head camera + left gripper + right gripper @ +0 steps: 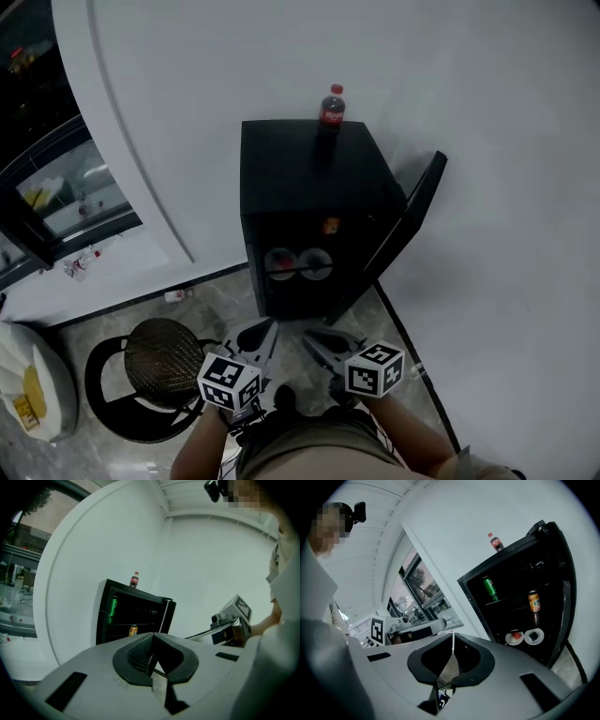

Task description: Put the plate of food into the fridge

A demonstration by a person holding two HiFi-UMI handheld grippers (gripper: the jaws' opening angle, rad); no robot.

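1. Head view shows the two tongs nearest, low in front of the person. The left gripper and right gripper are side by side, tips aimed at the fridge.
2. Each gripper's own view shows its jaws pressed fully together with nothing between them. Neither carries anything, which reads as a hands-free pose rather than a grasp.
3. A round black stool stands just to the person's left, apart from the fridge and out of the path to it.
4. The fridge door stands wide open toward the person's right, so the whole interior is reachable from the front.
5. On the bottom shelf two plates sit side by side. One plate bears red food and the other plate a dark piece. Which one the task means I cannot tell, but the food is inside, so delivery looks done.
6. Higher up are an orange can and a green can, each on its own shelf, clear of the plates.
7. Farthest, a cola bottle stands upright on the fridge top.
8. Likely only shutting the door remains.
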